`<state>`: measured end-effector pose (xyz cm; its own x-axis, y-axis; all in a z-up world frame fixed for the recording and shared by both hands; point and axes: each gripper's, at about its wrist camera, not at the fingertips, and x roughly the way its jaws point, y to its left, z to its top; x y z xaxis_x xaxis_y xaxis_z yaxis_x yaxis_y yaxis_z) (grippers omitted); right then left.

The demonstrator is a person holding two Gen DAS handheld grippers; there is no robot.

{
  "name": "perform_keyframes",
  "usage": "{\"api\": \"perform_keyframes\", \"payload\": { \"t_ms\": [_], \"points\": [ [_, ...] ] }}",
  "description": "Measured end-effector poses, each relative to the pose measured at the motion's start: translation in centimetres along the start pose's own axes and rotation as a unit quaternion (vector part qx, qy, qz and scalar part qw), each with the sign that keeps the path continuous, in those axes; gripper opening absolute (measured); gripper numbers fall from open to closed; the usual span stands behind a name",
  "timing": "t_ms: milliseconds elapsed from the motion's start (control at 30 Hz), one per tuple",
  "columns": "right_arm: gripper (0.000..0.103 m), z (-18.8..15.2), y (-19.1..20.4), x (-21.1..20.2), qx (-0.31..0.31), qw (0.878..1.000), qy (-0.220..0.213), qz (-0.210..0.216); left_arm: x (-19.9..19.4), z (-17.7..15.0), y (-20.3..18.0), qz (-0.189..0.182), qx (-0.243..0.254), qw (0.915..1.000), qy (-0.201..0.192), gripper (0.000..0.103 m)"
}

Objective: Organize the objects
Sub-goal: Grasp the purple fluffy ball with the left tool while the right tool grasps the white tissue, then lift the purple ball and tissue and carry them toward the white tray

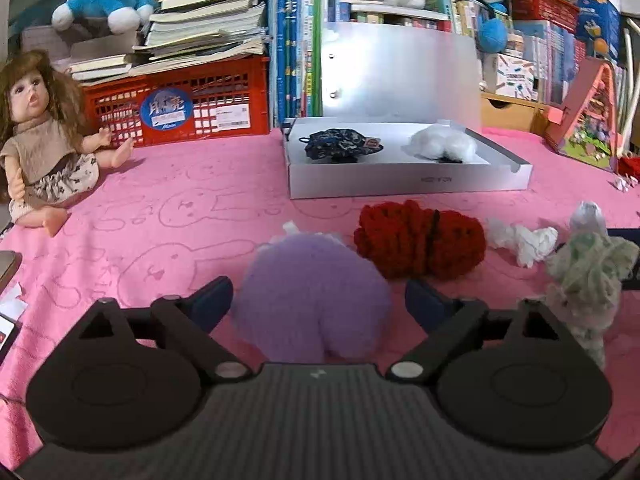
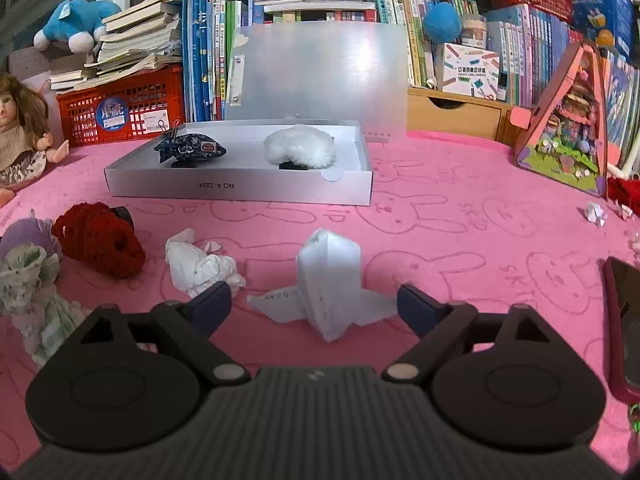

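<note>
step in hand, as i judge it: pick-up phase, both claws lined up on loose items in front of the white box, which already holds a dark blue patterned pouch and a white fluffy piece. i read the remaining work as moving the loose pieces into that box.

left claw: jaws wide, nothing gripped. the purple fuzzy ball sits between the two blue fingertips, the left one looking close to its flank, the right one with a small gap; i cannot tell if either actually touches. red crocheted piece lies just beyond and to the right, touching or nearly touching the purple ball. pale green knitted piece is further right.

right claw: jaws wide, empty. folded white paper shape stands between the fingertips, roughly centred, its flat wings spread on the pink tabletop. crumpled white tissue lies just beside the left fingertip.

next move, my judgement: close each claw gently. the ball is soft and will compress; the paper is light and may crush or slip. then lift and carry forward to the box, which lies well ahead of both claws with its lid propped upright behind it.
</note>
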<state>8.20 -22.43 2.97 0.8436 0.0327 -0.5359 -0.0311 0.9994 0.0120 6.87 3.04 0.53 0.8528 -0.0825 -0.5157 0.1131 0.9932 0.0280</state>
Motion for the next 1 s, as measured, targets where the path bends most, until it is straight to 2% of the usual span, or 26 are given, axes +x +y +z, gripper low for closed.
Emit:
{"api": "perform_keyframes", "payload": {
  "t_ms": [133, 300, 367, 467, 733, 1000],
  "points": [
    [0.076, 0.2, -0.1, 0.0, 0.003, 1.000, 0.004, 0.001, -0.2, -0.1, -0.3, 0.008, 0.009, 0.9999, -0.003, 0.082],
    [0.055, 0.5, -0.2, -0.2, 0.013, 1.000, 0.002, -0.003, -0.4, 0.3, 0.2, 0.006, -0.009, 0.9999, -0.003, 0.081],
    [0.043, 0.6, -0.4, -0.3, 0.016, 1.000, 0.003, -0.005, -0.8, 0.5, 0.2, 0.008, -0.006, 0.9999, -0.009, 0.081],
    [0.035, 0.8, -0.6, -0.4, 0.023, 1.000, 0.002, -0.008, -1.4, 1.1, 0.2, 0.005, -0.006, 0.9998, -0.019, 0.080],
    [0.029, 2.5, -1.2, -0.9, 0.042, 0.999, -0.010, -0.004, -2.3, 3.8, 0.0, -0.007, -0.001, 0.9995, -0.031, 0.080],
    [0.029, 6.6, -1.8, -0.2, 0.054, 0.998, -0.019, 0.014, -1.1, 8.7, 0.9, -0.022, -0.020, 0.9991, -0.031, 0.080]
  ]
}}
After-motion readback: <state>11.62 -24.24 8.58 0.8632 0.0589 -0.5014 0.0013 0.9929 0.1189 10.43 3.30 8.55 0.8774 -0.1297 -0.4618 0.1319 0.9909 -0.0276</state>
